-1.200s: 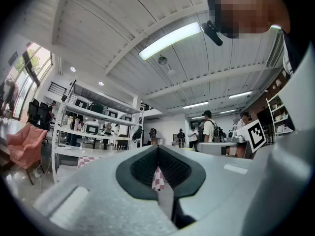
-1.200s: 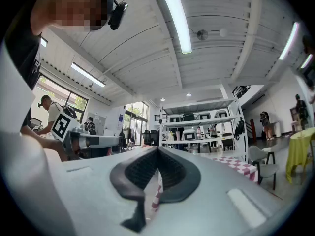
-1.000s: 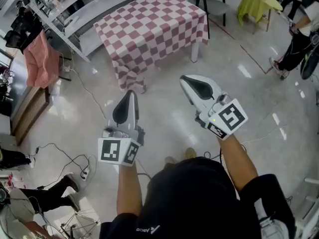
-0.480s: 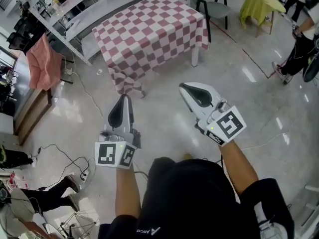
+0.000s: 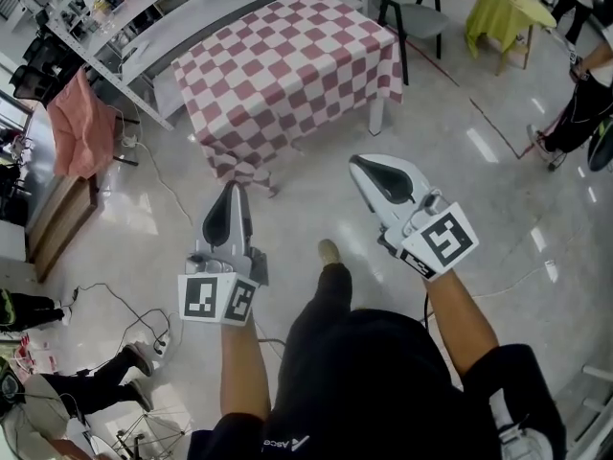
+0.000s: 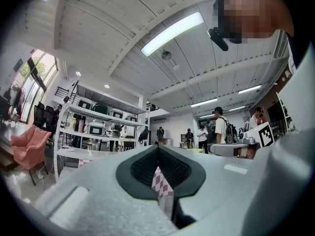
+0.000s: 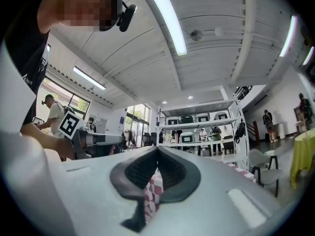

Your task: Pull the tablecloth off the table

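A red-and-white checked tablecloth (image 5: 287,65) covers a table ahead and hangs over its near edges, bunched at the front left corner. My left gripper (image 5: 230,190) and right gripper (image 5: 357,164) are held up over the shiny floor, well short of the table, both pointing toward it. Each is shut with nothing between its pads. In the left gripper view the left gripper (image 6: 158,154) shows a sliver of the far checked cloth (image 6: 161,185) past its closed jaws. The right gripper (image 7: 157,154) frames the same cloth (image 7: 152,191) in the right gripper view.
White shelving (image 5: 115,17) runs behind the table. A pink cloth (image 5: 72,127) hangs at the left, with cables (image 5: 124,305) on the floor below. A grey chair (image 5: 407,8), a yellow-green table (image 5: 503,8) and a standing person (image 5: 584,94) are at the right.
The table and cloth have come a little closer in the head view, and a foot now shows forward between the grippers. Both grippers stay shut and empty.
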`<state>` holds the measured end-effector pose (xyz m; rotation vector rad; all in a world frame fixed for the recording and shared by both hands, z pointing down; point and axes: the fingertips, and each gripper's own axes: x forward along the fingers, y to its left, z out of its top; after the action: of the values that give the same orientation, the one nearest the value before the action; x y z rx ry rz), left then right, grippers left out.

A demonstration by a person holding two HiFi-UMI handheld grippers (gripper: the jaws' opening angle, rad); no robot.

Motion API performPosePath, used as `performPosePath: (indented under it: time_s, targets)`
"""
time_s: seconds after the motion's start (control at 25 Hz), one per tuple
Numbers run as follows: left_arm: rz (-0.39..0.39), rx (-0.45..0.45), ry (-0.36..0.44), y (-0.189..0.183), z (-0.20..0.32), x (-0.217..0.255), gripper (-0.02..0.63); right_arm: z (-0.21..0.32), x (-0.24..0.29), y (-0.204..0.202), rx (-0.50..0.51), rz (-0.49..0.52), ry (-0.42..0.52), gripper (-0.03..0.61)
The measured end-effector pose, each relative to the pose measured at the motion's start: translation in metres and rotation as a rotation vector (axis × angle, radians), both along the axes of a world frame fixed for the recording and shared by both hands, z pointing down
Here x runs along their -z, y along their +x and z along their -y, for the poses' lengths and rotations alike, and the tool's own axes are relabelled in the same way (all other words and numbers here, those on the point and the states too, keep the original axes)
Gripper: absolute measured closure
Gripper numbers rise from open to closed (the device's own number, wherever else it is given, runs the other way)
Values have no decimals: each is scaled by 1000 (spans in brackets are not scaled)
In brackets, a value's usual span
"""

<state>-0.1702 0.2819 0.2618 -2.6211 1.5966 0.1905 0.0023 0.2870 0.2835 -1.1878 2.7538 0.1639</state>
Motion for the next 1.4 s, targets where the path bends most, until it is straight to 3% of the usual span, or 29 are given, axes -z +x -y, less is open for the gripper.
performPosePath:
  time_s: [0.6,0.92,1.16,1.4]
  targets:
    - [4,-13,6,-23,283,-11,603,285,-10,-27,-19,-64,-19,577]
    - [-16,7,-21,-37,380,-14,604,383,-14,-33,-23,-93,-22,577]
    - [-2,68,-43,-38,440,-23,604,458,-21,-38,33,-103,-21,577]
    - [6,193,-61,-33,531,-39,603,558,-34,-34,97,-128,1,577]
